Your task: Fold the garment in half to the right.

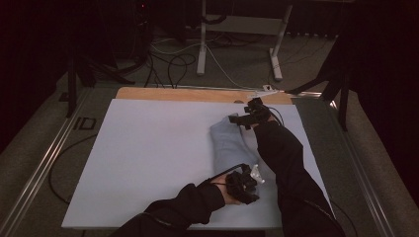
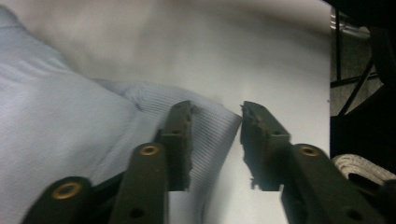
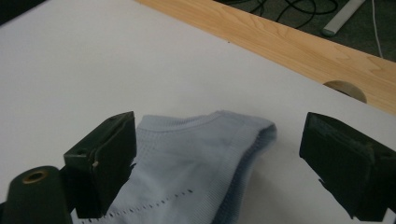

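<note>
Both tongs open at a folded cloth

The pale blue cloth (image 1: 230, 143) lay on the white table (image 1: 148, 158); left tongs (image 2: 216, 135) gaped narrowly at its near corner, right tongs (image 3: 219, 158) wide around its far end. Closing squarely on both edges would probably grip best.

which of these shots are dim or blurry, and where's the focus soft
High view: dim overall, the room beyond the table nearly black, the grey cloth only faintly lit. Left gripper view: the table's far part is smeared with blur, while the ribbed cloth edge looks sharp. Right gripper view: brighter and even, the cloth sharp, the near fingers slightly soft.
</note>
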A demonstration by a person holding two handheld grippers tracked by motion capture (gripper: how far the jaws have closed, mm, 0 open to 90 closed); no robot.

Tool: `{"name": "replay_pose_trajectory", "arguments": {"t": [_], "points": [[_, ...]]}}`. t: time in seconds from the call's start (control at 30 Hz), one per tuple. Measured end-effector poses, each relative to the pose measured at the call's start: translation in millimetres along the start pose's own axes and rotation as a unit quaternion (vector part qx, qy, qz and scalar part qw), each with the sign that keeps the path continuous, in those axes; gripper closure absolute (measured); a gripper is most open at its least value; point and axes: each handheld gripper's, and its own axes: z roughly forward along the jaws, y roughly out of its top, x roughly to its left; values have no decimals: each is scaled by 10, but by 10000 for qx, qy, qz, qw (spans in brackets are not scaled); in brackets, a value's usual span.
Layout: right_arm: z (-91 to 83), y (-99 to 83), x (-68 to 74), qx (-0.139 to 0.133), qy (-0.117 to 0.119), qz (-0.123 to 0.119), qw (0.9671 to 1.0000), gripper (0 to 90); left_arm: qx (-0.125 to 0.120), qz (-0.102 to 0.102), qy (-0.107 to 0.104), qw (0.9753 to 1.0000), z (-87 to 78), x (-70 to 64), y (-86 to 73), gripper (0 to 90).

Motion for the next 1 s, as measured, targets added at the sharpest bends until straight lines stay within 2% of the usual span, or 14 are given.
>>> {"name": "replay_pose_trajectory", "arguments": {"t": [0.17, 0.2, 0.27, 0.43, 0.7, 0.87, 1.0], "points": [[-12, 11, 11, -25, 50, -75, 10000, 109, -188, 33, 36, 9998, -142, -50, -18, 529], [-12, 11, 11, -25, 50, -75, 10000, 109, -188, 33, 36, 9998, -142, -50, -18, 529], [-34, 20, 11, -62, 59, -77, 9999, 108, -288, -19, 97, 9995, -248, -44, -43, 518], [-53, 30, 30, -116, 94, -77, 9999, 108, -371, 48, 128, 9992, -383, -30, -89, 494], [-72, 46, 67, -133, 126, -95, 9998, 108, -465, -18, 143, 9988, -593, 111, -239, 448], [-97, 57, 100, -92, 143, -212, 9996, 121, -506, -171, 173, 9984, -719, 210, -379, 404], [-124, 53, 125, -97, 187, -222, 9995, 128, -516, -310, 298, 9977, -850, 290, -514, 384]]}}
